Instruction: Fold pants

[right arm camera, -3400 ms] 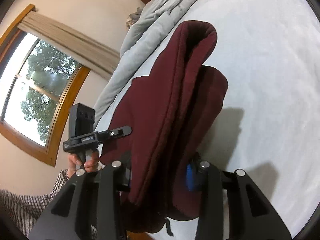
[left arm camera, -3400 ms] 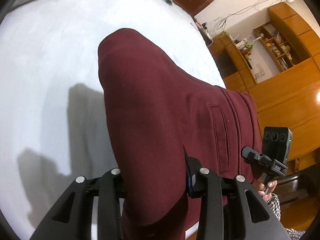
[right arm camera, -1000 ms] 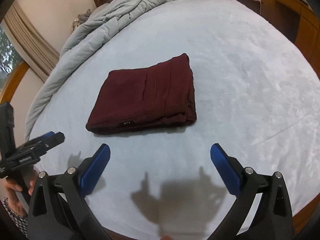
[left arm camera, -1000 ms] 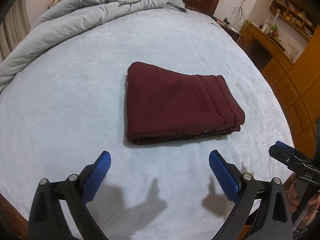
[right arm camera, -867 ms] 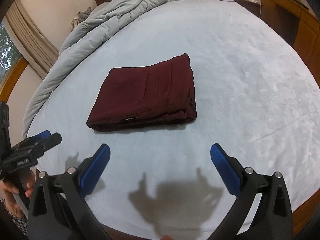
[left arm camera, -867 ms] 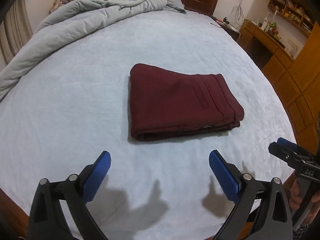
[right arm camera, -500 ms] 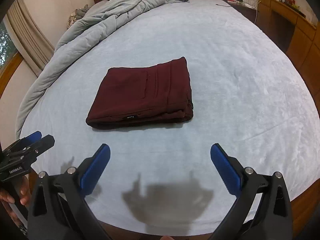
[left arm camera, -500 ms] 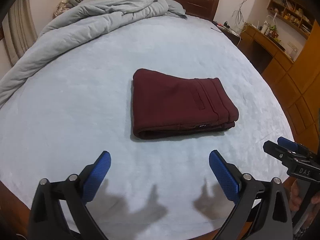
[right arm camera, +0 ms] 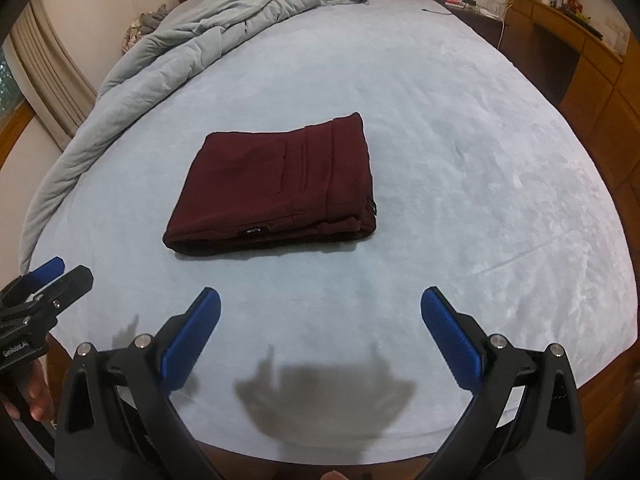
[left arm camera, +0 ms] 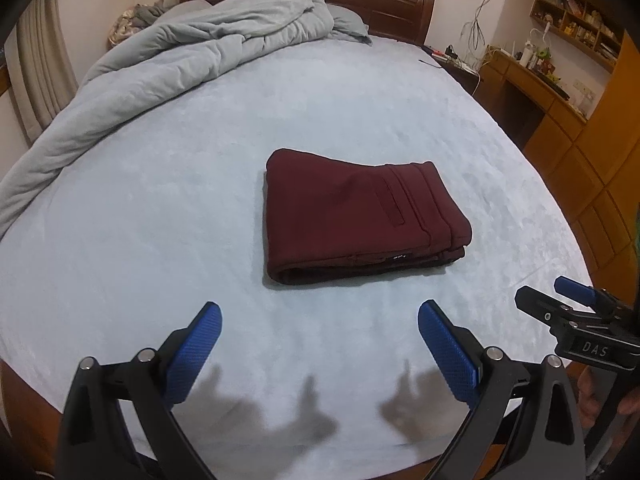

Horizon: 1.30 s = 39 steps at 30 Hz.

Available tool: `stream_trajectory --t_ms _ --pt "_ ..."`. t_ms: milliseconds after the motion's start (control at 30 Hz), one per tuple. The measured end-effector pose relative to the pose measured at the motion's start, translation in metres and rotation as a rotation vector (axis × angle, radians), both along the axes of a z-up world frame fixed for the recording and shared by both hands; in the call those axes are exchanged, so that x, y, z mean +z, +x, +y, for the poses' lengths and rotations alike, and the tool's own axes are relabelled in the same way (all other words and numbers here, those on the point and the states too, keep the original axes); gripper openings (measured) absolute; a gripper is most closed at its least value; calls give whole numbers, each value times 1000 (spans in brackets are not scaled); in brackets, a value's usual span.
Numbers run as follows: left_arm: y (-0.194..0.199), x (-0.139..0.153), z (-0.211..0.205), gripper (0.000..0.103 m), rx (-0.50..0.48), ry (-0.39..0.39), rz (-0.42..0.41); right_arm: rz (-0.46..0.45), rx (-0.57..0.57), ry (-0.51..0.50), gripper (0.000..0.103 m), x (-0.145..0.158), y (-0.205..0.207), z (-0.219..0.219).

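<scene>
The dark red pants [left arm camera: 360, 216] lie folded into a compact rectangle in the middle of the pale blue bed [left arm camera: 140, 220], waistband to the right. In the right wrist view the same pants [right arm camera: 276, 184] rest flat with a small label on the near edge. My left gripper [left arm camera: 318, 320] hovers open over the near part of the bed, well short of the pants, with nothing between its blue pads. My right gripper [right arm camera: 320, 304] is also open and empty, held back from the pants. Each gripper shows at the edge of the other's view.
A rumpled grey duvet [left arm camera: 168, 60] is heaped along the far left of the bed by the dark wooden headboard [left arm camera: 380, 0]. Wooden desk and cabinets [left arm camera: 560, 120] stand to the right. Curtains [right arm camera: 48, 92] hang at the left. The bed's near edge lies just below both grippers.
Both grippers, earlier shut on the pants while carrying them, have let go and opened. Over the last second they have drawn back toward the near edge, so the pants look smaller.
</scene>
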<state>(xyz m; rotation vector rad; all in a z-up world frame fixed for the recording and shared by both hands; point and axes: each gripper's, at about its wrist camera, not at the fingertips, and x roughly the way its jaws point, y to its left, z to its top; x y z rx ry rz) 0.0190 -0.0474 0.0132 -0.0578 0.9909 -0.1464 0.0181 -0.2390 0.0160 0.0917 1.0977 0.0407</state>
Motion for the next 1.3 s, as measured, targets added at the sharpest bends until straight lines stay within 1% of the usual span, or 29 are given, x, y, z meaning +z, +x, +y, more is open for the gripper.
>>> stream_trajectory --t_ms 100,633,1300 --pt "0 0 0 99 0 8 -3 -2 3 -20 100 -2 -1 2" --pt "0 -5 -2 99 -3 48 3 2 3 -23 100 -3 0 0" --pt "0 -7 -2 99 -4 56 10 26 -8 -16 100 -10 -2 0"
